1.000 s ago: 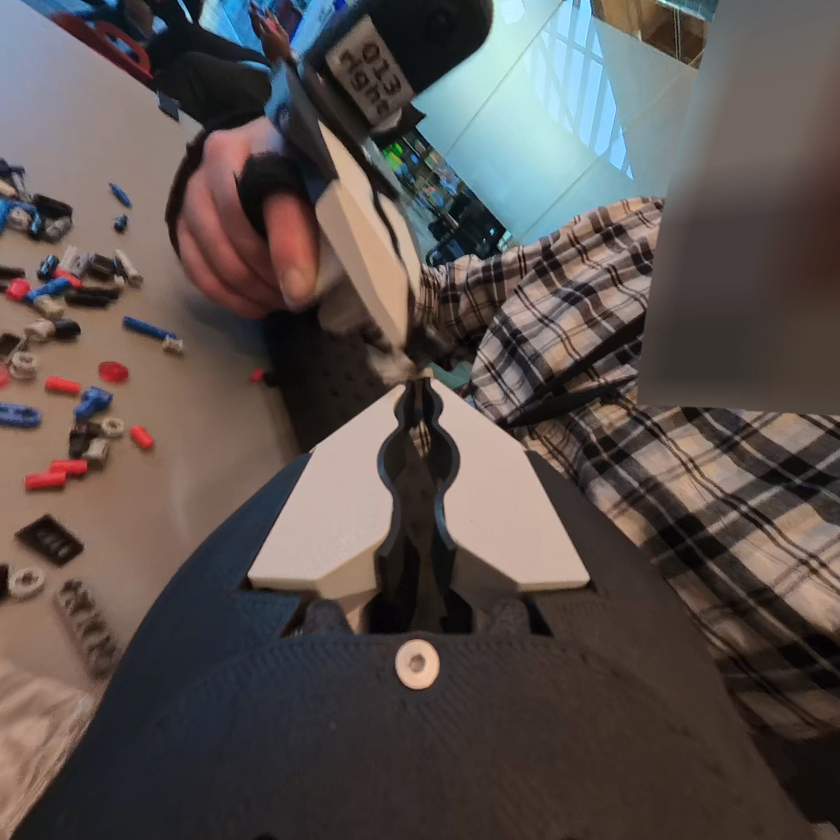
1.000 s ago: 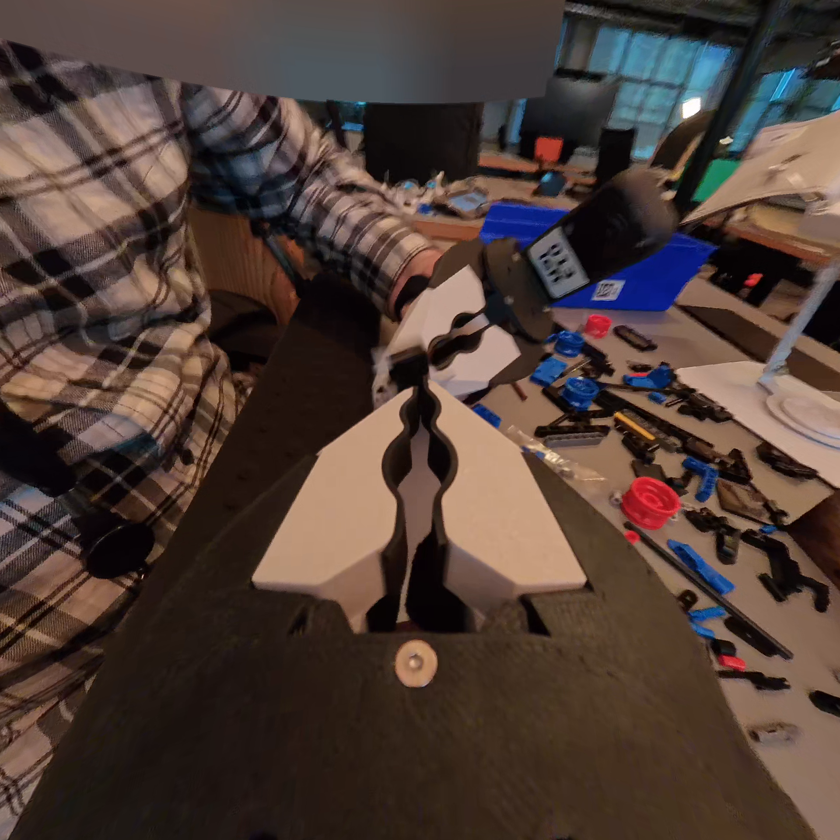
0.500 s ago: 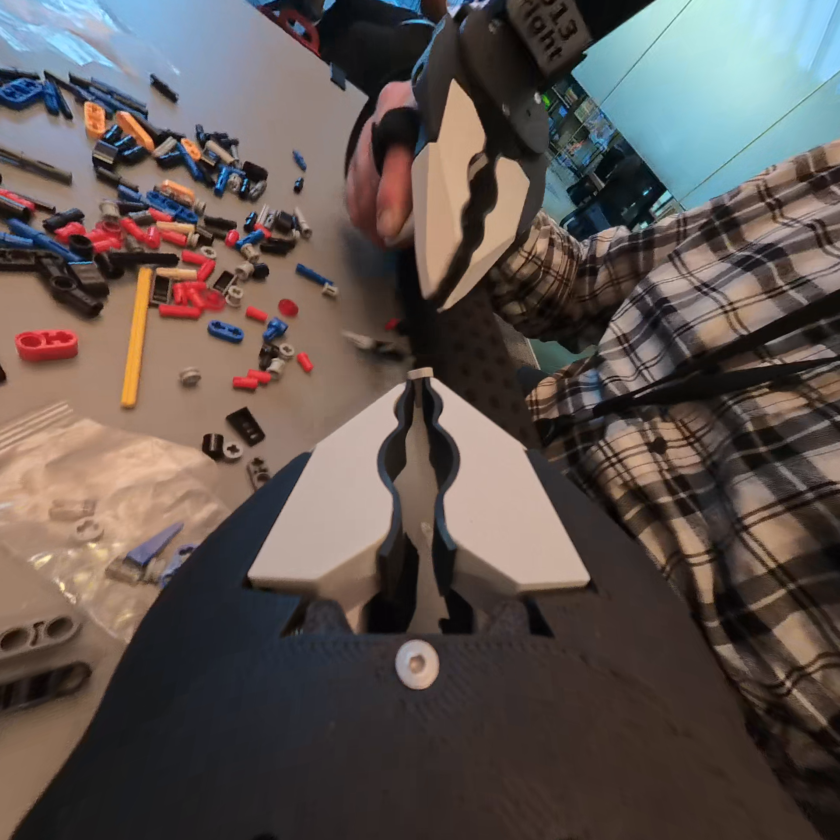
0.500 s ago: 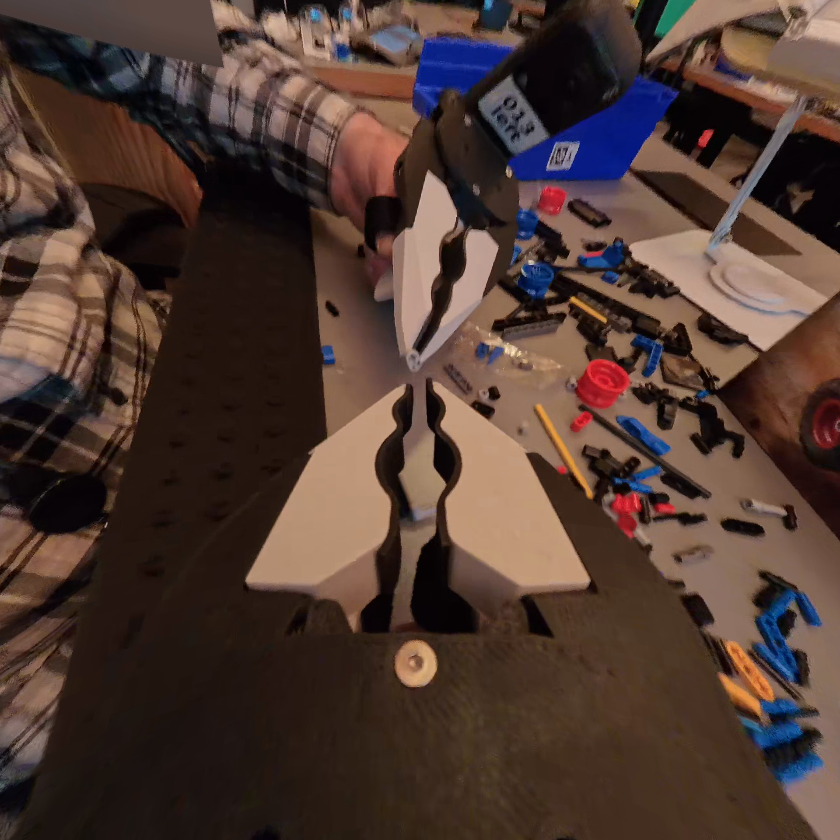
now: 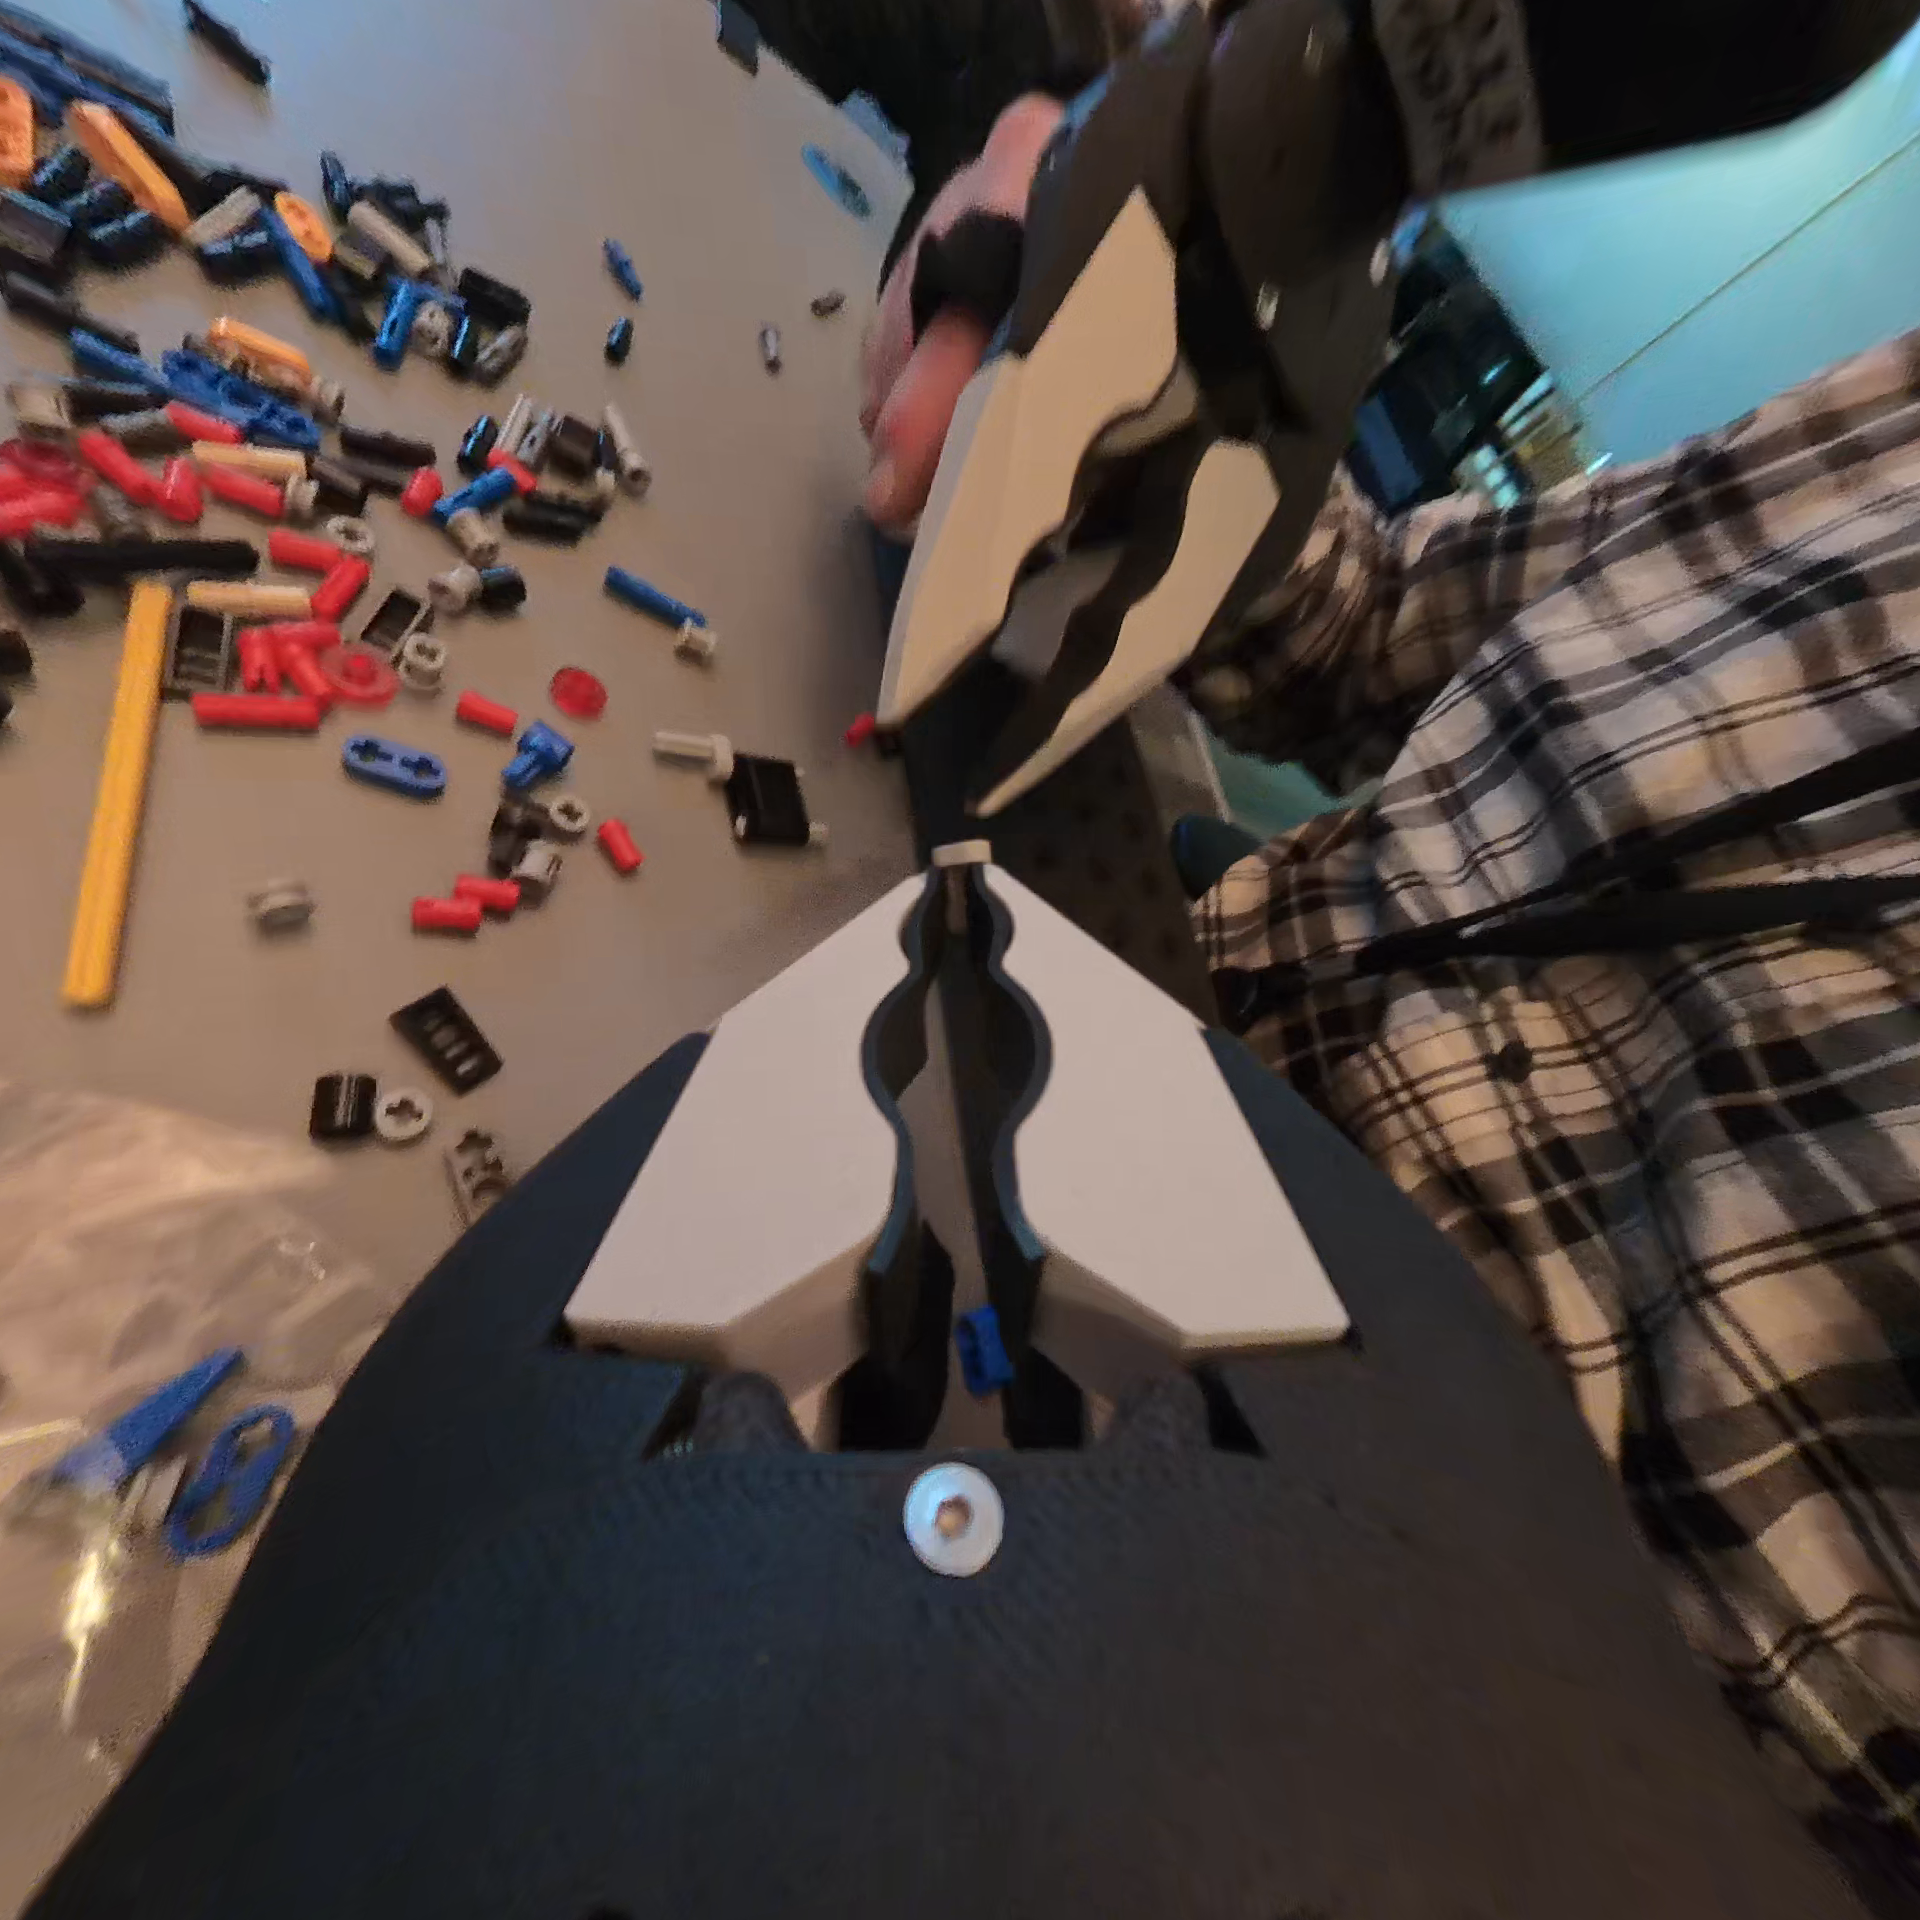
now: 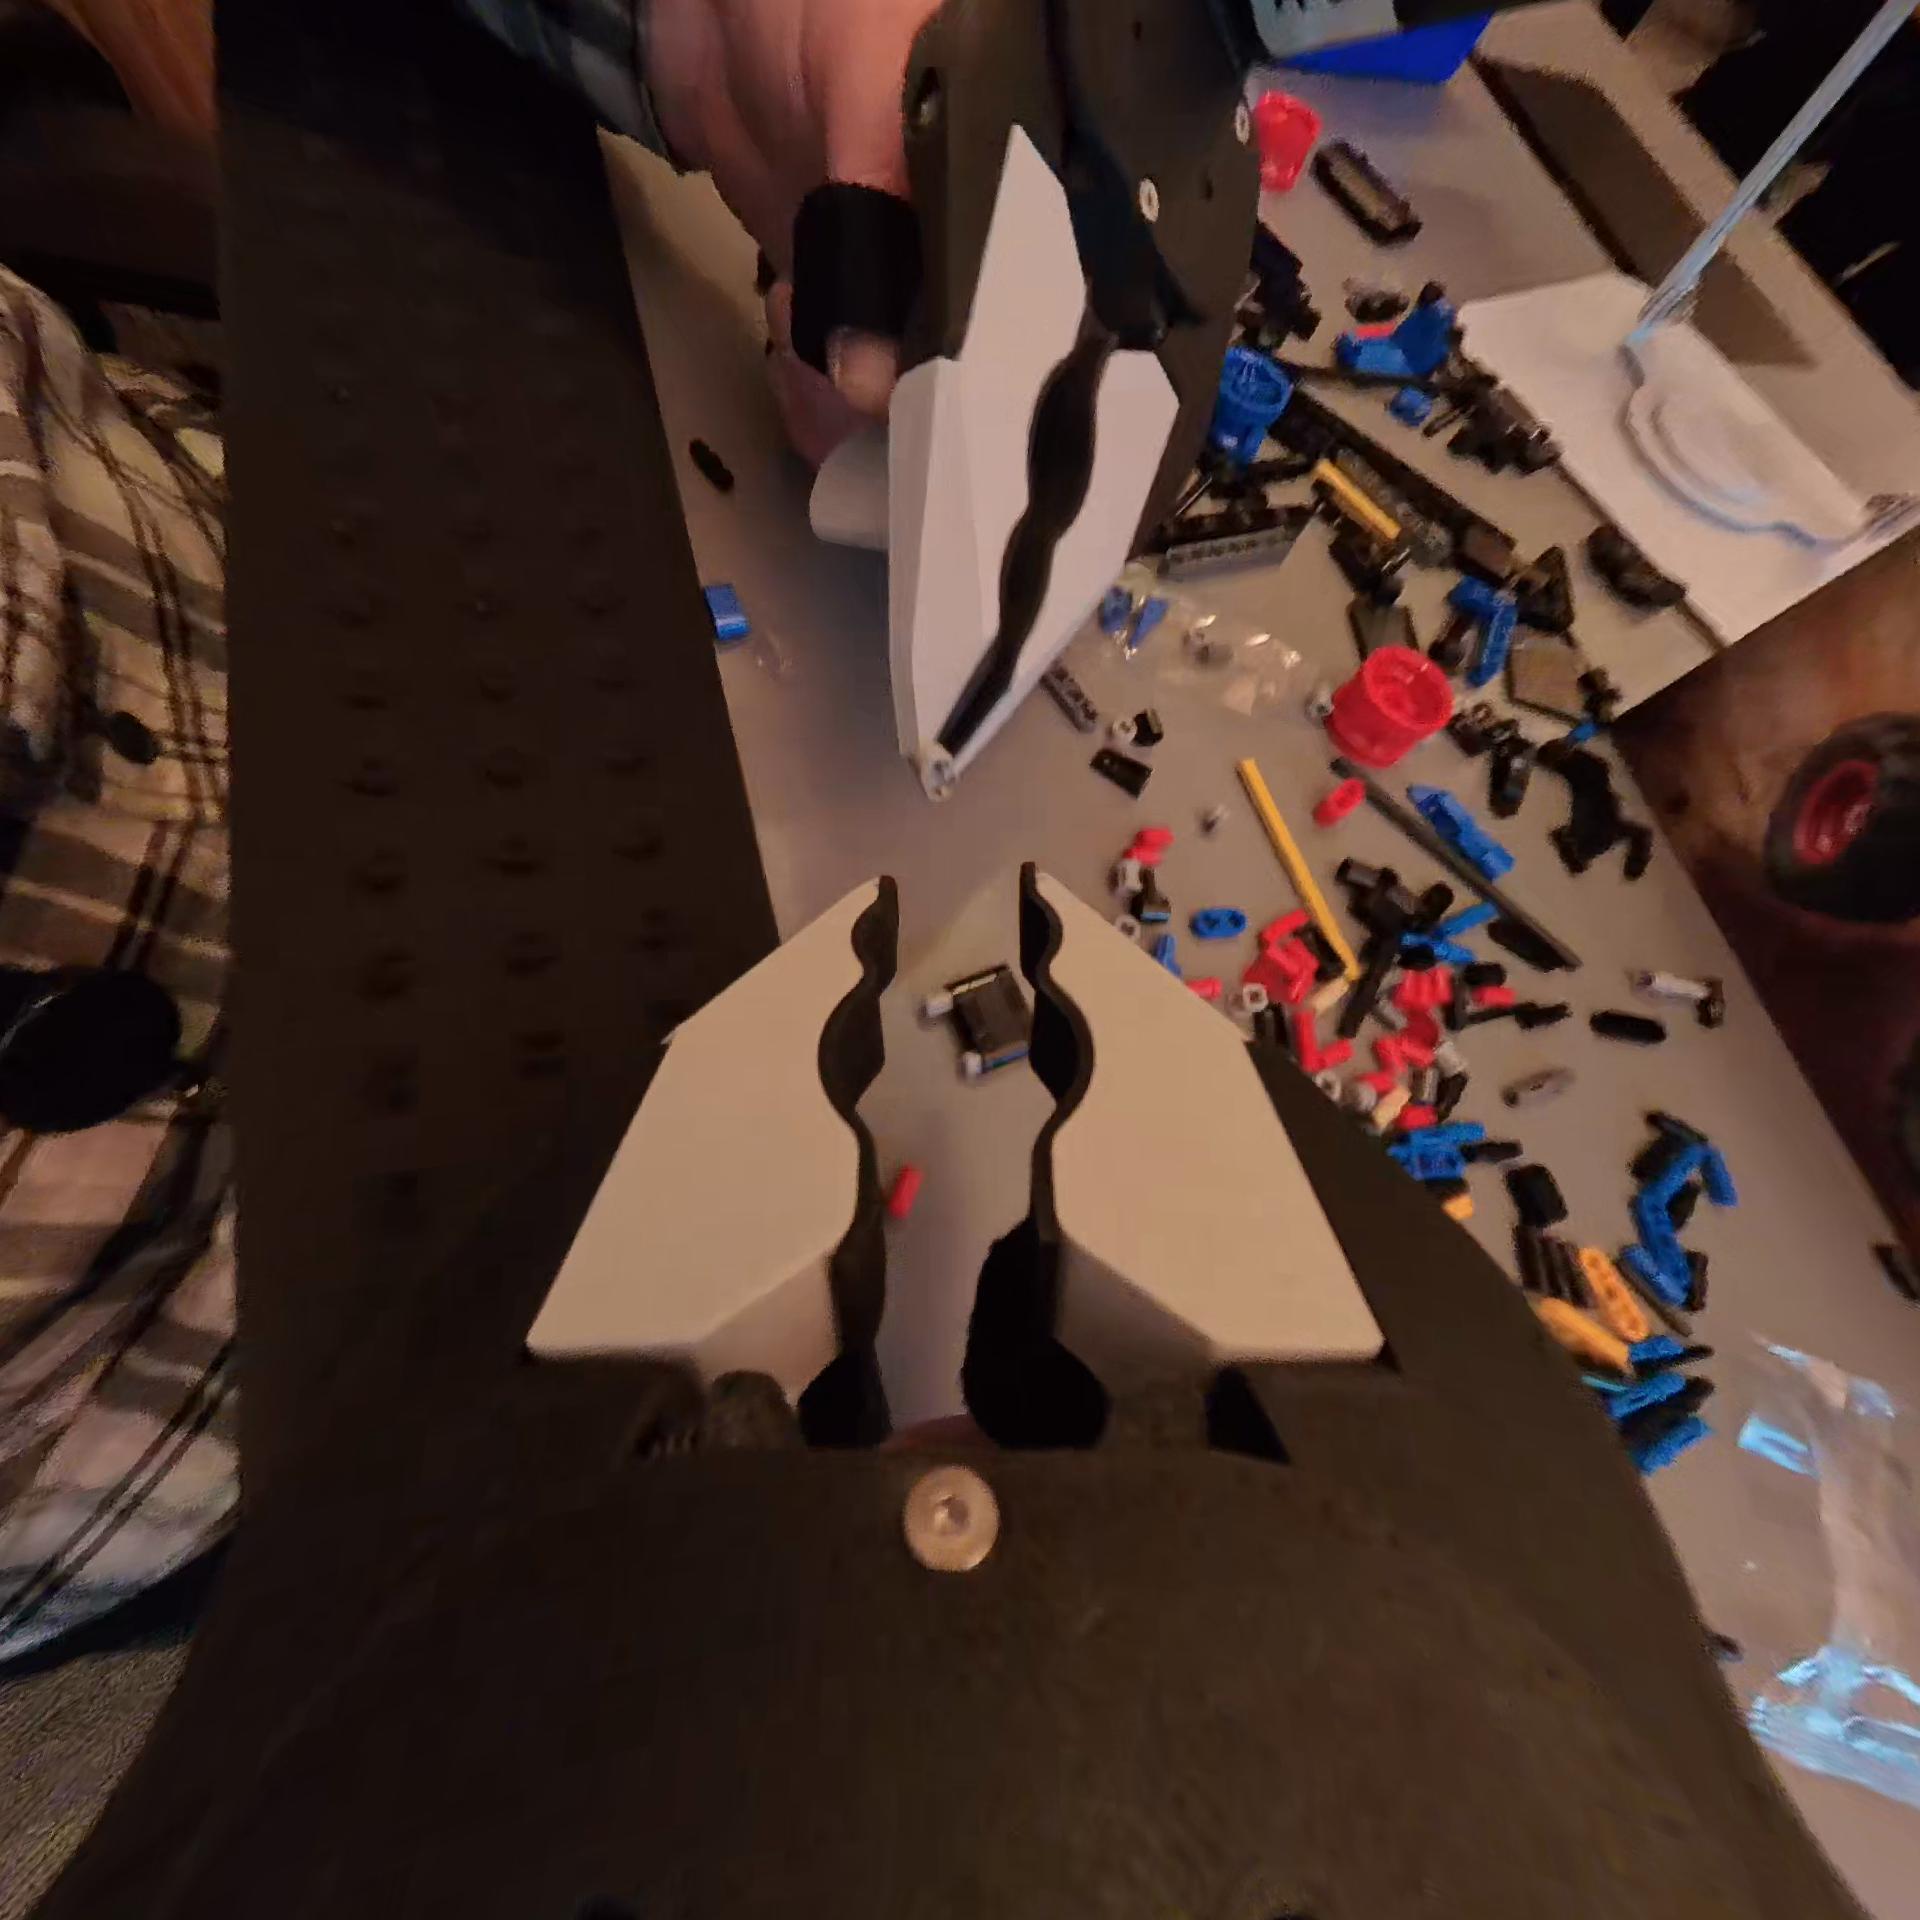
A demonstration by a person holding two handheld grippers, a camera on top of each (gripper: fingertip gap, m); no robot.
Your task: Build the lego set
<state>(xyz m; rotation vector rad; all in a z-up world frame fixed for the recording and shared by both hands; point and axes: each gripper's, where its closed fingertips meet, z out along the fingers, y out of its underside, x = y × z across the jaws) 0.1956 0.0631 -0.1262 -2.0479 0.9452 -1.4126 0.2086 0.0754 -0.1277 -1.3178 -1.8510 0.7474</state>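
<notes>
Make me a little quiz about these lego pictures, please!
1. True or false: the right gripper is open.
2. What colour is the long stick lying among the loose parts? A yellow, B green, C pink.
3. Fill the gap: the left gripper is shut on a small pale ____ piece at its tip.

Key: 1 true. 2 A. 3 grey.
</notes>
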